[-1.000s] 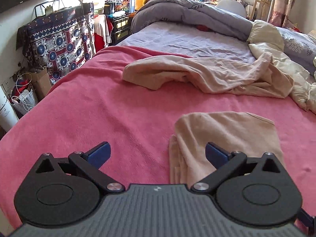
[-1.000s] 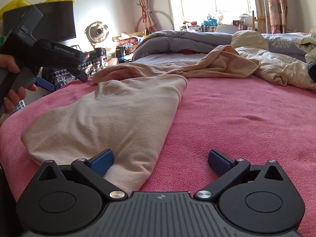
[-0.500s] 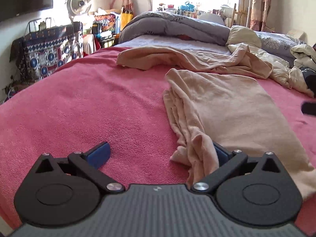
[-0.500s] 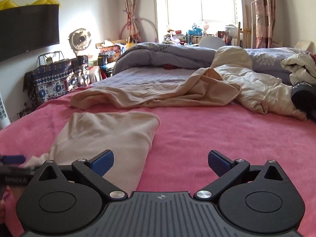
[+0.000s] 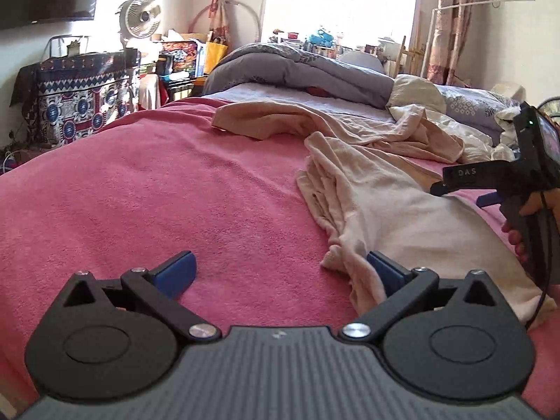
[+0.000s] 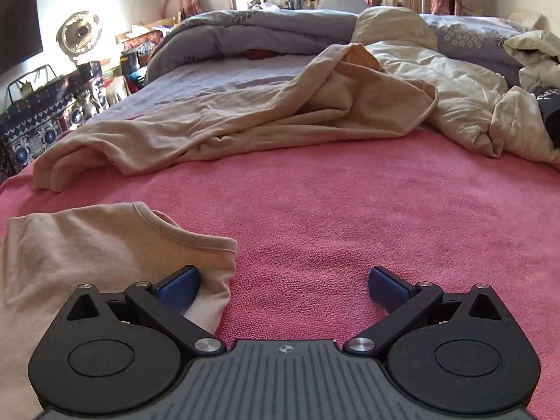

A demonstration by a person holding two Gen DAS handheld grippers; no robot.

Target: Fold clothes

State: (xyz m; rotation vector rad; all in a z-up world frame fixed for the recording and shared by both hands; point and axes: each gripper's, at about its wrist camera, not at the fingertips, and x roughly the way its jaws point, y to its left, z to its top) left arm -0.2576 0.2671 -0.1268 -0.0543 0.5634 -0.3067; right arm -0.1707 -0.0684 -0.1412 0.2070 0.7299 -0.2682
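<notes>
A beige garment (image 5: 395,210) lies partly folded on the pink blanket (image 5: 175,192). My left gripper (image 5: 280,271) is open just above the blanket, with the garment's bunched left edge against its right pad. In the right wrist view the same garment (image 6: 87,245) shows its neckline corner, which reaches the inner side of the left pad of my open right gripper (image 6: 283,285). Nothing is clamped in either gripper. The right gripper's body (image 5: 525,175), held by a hand, hovers over the garment's right side. A second beige garment (image 6: 227,112) lies crumpled farther back.
A grey duvet (image 5: 297,70) and a cream quilt (image 6: 455,80) are heaped at the head of the bed. A patterned cloth-covered stand (image 5: 77,101), a fan (image 5: 140,17) and cluttered shelves line the left wall. Open pink blanket (image 6: 350,210) stretches ahead of the right gripper.
The left gripper has dropped from above the bed to the garment's left edge. The right gripper has shifted along the garment to its neckline corner. Both stay open.
</notes>
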